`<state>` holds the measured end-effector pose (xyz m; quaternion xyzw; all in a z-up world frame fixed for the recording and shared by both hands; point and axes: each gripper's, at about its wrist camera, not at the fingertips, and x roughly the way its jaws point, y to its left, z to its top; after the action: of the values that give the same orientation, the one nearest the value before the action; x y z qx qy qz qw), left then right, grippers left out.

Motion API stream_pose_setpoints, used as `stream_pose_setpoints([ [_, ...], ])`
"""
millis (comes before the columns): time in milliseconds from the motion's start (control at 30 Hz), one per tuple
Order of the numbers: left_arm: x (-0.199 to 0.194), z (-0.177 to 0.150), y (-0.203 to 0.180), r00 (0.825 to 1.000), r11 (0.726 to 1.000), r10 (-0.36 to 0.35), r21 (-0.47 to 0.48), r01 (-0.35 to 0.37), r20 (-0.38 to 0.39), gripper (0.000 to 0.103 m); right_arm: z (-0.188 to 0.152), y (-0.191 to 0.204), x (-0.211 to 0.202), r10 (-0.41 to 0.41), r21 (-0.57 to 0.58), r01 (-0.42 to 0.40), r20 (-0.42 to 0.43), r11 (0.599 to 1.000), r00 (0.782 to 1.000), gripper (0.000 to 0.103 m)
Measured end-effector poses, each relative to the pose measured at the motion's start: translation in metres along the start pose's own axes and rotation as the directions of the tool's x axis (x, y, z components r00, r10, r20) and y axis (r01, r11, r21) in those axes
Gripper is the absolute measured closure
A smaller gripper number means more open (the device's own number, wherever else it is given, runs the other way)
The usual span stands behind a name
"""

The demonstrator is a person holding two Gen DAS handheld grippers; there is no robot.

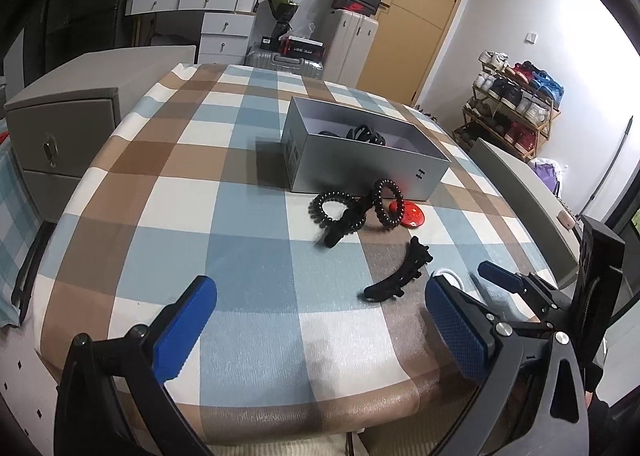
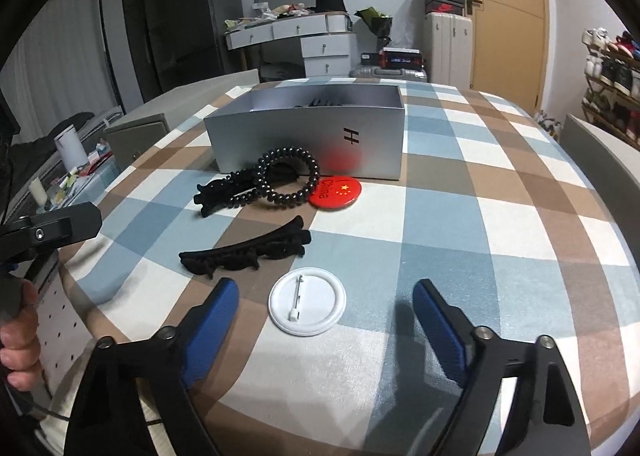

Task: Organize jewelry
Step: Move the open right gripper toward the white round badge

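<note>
An open grey box (image 1: 362,166) (image 2: 308,136) stands mid-table with dark hair items inside. In front of it lie a black bead bracelet (image 2: 286,182) (image 1: 387,202), a black coil hair tie (image 1: 336,212), a red China badge (image 2: 336,192) (image 1: 410,214), one black hair clip (image 2: 220,192) and a second black hair clip (image 2: 248,252) (image 1: 400,276). A white badge (image 2: 307,303) lies pin side up just ahead of my right gripper (image 2: 326,320), which is open and empty. My left gripper (image 1: 320,320) is open and empty over the near cloth; the right gripper shows at its right (image 1: 460,296).
The checked tablecloth (image 1: 240,216) covers a round-edged table. A grey drawer cabinet (image 1: 60,136) stands at the left, a grey chair back (image 1: 520,192) at the right. A shoe rack (image 1: 516,108), suitcases and a desk stand beyond.
</note>
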<state>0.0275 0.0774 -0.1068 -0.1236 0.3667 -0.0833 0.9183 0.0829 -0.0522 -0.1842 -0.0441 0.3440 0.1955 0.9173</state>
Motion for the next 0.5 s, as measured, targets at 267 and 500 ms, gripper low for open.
stream_pose_setpoints([
  [267,0.000,-0.001,0.000,1.000,1.000,-0.008,0.006,0.008,-0.009,0.002,-0.001,0.016,0.006,-0.052,-0.084,0.050,-0.023,0.995,0.998,0.054],
  [500,-0.001,-0.001,0.000,1.000,1.000,0.002,0.007,-0.002,-0.017,0.002,-0.001,0.015,0.005,-0.035,-0.081,0.033,-0.018,0.996,0.999,0.062],
])
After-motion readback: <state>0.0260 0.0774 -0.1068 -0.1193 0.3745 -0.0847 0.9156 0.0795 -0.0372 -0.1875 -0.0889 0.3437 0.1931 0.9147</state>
